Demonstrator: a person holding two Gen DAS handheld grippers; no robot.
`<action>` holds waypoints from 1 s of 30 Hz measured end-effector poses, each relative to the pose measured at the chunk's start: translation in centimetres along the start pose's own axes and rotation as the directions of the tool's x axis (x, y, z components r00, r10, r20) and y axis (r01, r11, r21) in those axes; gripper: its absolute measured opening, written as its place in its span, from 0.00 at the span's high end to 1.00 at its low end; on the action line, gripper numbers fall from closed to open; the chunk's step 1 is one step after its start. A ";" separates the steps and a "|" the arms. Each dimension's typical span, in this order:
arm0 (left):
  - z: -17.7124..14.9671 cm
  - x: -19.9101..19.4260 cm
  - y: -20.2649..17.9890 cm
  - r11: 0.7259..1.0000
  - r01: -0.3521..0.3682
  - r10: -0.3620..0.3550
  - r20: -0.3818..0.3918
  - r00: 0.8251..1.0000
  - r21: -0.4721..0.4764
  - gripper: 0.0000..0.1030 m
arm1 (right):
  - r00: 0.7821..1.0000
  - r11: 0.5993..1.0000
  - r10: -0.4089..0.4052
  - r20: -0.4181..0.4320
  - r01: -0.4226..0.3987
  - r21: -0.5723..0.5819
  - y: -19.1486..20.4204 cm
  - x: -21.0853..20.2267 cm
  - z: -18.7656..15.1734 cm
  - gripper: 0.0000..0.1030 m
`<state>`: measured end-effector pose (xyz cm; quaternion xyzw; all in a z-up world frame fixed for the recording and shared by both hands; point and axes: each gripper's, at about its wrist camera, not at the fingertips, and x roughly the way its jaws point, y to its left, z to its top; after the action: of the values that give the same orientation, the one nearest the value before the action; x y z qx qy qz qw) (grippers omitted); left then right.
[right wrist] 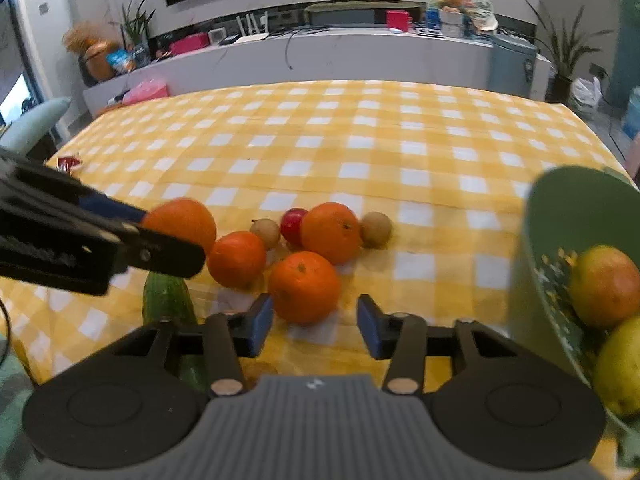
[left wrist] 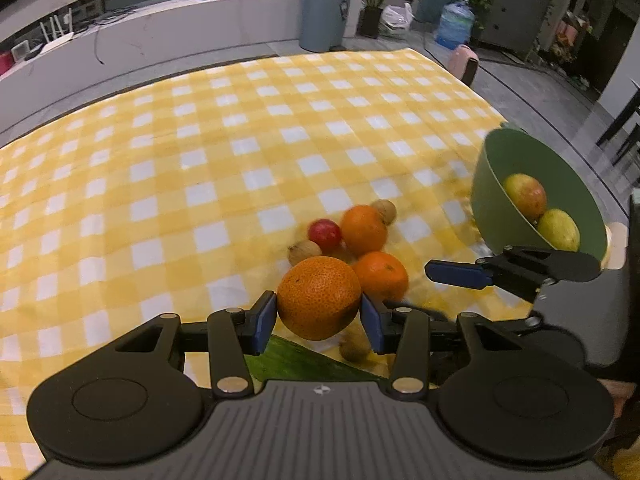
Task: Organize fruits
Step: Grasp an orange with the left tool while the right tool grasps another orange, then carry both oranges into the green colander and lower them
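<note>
The left gripper (left wrist: pixel 319 314) clamps an orange (left wrist: pixel 319 297), lifted above the tablecloth (left wrist: pixel 240 140). The right gripper (right wrist: pixel 315 322) gapes, apparently empty, near the green bowl (right wrist: pixel 560 216) at the tabletop's right edge.

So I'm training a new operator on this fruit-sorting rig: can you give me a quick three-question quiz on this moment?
1. True or false: the left gripper is shut on an orange.
2. Multiple choice: what lies in the green bowl? A) three oranges B) two yellowish fruits, one with a red blush C) only nuts.
3. Fill in: the right gripper is open, and the fruit nearest in front of its fingers is an ____.

Key: 1 true. 2 B: the blushed fruit sits above a plain yellow-green one. 3 orange, resting on the checked tablecloth and not yet gripped.
</note>
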<state>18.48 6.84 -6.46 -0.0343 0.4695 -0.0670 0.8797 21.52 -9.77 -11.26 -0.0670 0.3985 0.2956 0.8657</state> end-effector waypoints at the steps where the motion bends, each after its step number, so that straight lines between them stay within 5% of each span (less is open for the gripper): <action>1: 0.1 0.0 0.2 1.000 -0.001 0.001 0.001 1.000 -0.007 0.50 | 1.000 1.000 -0.004 -0.004 0.004 -0.011 0.2 0.4 0.1 0.49; 18: 0.0 -0.4 1.0 0.999 -0.005 0.005 -0.004 1.000 -0.035 0.50 | 0.999 1.000 -0.029 -0.024 0.029 -0.011 0.8 1.6 0.4 0.59; 30: 1.4 -3.8 -3.2 0.998 0.060 -0.060 0.061 0.996 0.007 0.50 | 0.995 0.999 -0.014 0.095 0.010 0.041 -2.1 -7.8 0.4 0.60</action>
<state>17.25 4.24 -2.18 -0.0482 0.4408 -0.0934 0.8914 19.00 -14.93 -5.55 -0.0378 0.3624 0.2850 0.8866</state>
